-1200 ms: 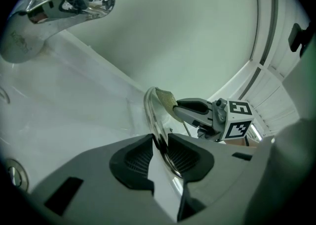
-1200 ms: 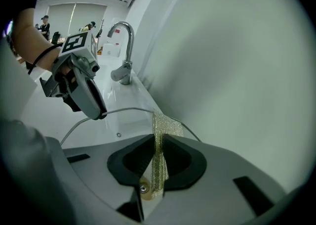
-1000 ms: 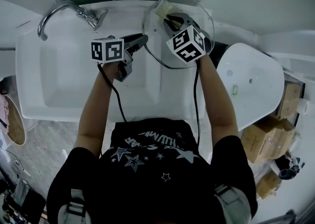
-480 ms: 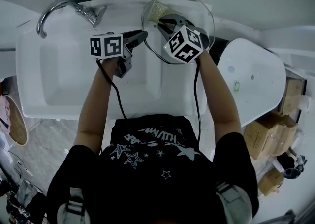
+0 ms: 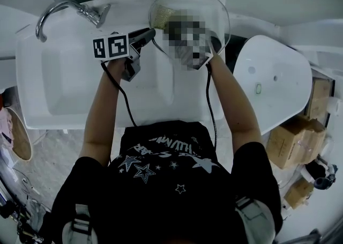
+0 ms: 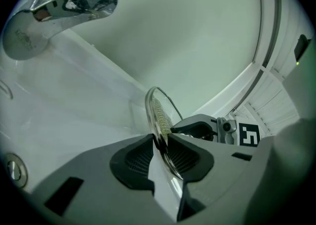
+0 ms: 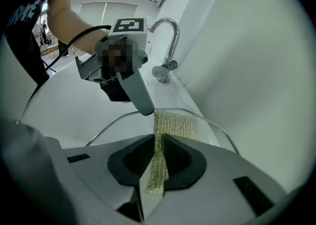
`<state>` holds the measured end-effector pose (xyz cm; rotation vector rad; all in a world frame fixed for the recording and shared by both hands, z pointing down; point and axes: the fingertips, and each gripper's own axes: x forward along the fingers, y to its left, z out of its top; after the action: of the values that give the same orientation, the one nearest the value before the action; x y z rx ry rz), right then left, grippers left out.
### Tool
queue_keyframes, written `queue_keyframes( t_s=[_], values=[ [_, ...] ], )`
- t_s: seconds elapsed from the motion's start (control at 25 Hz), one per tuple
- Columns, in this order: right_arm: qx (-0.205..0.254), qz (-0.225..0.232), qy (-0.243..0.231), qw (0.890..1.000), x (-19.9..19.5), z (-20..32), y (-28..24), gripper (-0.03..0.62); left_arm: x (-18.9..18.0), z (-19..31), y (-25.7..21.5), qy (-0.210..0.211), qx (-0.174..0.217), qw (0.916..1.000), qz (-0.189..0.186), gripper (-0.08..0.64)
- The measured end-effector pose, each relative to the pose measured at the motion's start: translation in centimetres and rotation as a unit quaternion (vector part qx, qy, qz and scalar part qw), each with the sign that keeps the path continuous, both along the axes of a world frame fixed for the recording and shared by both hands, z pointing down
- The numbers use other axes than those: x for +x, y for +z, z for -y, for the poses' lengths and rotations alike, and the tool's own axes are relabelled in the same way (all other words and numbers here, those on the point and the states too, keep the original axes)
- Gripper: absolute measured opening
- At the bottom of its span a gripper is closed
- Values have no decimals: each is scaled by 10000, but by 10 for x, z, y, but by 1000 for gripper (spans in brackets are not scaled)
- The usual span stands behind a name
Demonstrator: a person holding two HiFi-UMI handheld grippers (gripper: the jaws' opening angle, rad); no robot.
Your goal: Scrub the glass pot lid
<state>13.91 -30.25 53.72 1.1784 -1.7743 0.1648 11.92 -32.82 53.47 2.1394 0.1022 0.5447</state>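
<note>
The glass pot lid (image 5: 206, 9) is held up on edge over the back right of the sink. My left gripper (image 5: 147, 35) is shut on its rim from the left; in the left gripper view the lid (image 6: 157, 112) runs edge-on between the pads (image 6: 140, 157). A yellow mesh scrub cloth (image 7: 173, 125) lies flat on the glass (image 7: 217, 135), and my right gripper (image 7: 159, 157) is shut on its lower end. The cloth (image 5: 161, 17) sits at the lid's upper left in the head view, where the right gripper is mostly hidden.
A white sink basin (image 5: 69, 76) lies below left with a chrome faucet (image 5: 59, 9) at its back. A white rounded fixture (image 5: 273, 82) stands to the right, cardboard boxes (image 5: 292, 141) beyond it. A grey wall (image 6: 187, 31) is close behind the lid.
The right gripper has slid the cloth leftward across the lid toward the left gripper. The left gripper has kept its hold on the rim.
</note>
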Motion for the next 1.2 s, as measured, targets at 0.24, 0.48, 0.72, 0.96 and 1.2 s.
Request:
queue_keyframes(
  t_s=[0.24,0.48,0.72,0.96,1.2],
  values=[
    [-4,-49,-87,10000,-5,-10,1,60,0,0,0,-101,-123,9999,-4,95],
    [3,14,-30,10000,-9,-19,1,60,-1,0,-1,-213,-248,9995,2,91],
    [-63,-48,-263,9996,-18,-34,3,60,1,3,-1,-330,-315,9990,17,86],
    [-172,-54,-426,9989,-24,-52,4,60,1,4,-1,-381,-319,9988,23,84],
    [-243,-26,-337,9991,-24,-75,5,60,2,6,-1,-453,-296,9985,45,81]
  ],
)
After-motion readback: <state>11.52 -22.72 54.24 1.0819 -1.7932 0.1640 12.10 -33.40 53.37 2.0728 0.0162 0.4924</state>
